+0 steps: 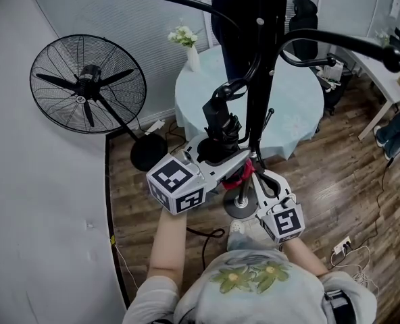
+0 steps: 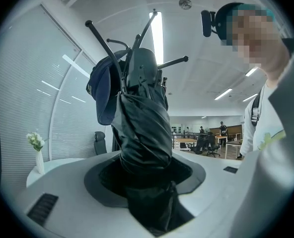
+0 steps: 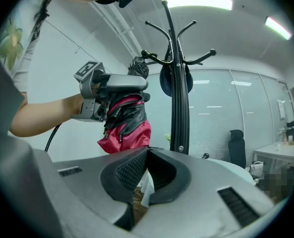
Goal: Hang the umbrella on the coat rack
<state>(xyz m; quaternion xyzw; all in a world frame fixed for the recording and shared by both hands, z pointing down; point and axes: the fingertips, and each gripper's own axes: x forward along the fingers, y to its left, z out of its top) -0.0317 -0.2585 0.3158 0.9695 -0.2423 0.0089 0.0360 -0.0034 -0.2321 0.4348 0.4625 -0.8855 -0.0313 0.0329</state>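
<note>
Black nylon wrapped tight around a short stiff core, with a red fabric sleeve bunched at one end: the single folded compact umbrella (image 1: pixel 221 132) looks light. It should be firm along its shaft but soft and slippery on the outside, so a grip across the rolled middle ought to hold better than one on loose cloth. That is where the left gripper (image 1: pixel 217 155) has it, pads pressed into the folds, right beside the one black metal coat rack (image 1: pixel 257 79) with several curved arms. The right gripper (image 1: pixel 266 184) sits just beside the pole, its jaws drawn together on nothing. No strap shows, so what would go over a hook is unclear. One navy cap (image 2: pixel 101 90) hangs on the rack. Beyond it stand one black pedestal fan (image 1: pixel 86 83) and one round pale-blue table (image 1: pixel 298 106).
</note>
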